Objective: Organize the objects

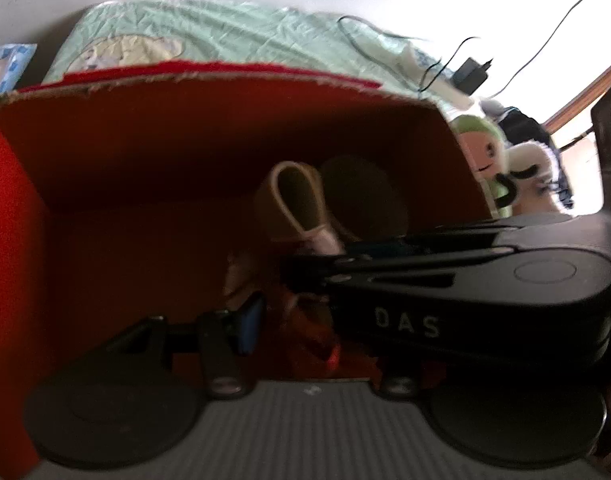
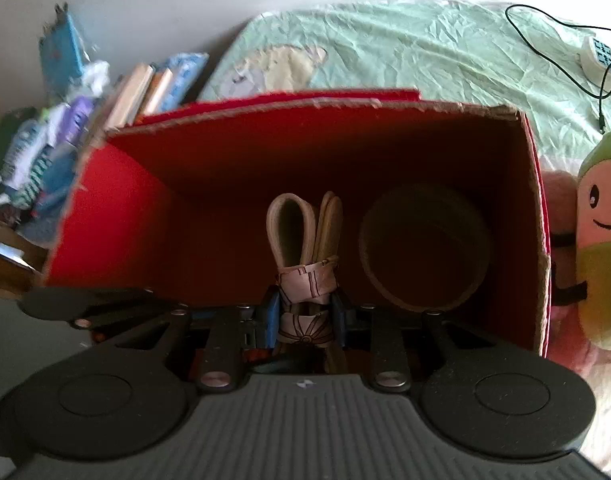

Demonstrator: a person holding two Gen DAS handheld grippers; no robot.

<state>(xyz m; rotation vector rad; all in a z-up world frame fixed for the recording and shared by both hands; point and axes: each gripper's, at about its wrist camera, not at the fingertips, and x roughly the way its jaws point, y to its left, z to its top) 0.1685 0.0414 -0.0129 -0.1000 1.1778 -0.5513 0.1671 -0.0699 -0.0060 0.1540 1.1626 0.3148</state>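
Observation:
A red cardboard box lies open towards me on the bed. My right gripper is shut on a folded tan belt bound with a pale band, holding it upright inside the box. A coiled tan belt rests to its right on the box floor. In the left wrist view the same box, folded belt and coil show. My left gripper is low in the box with something orange by its blue pad. The right gripper's black body hides its other finger.
A green-and-pink plush toy leans against the box's right wall. Books and packets stack up on the left. A pale green bedsheet lies behind, with a power strip and black cables on it.

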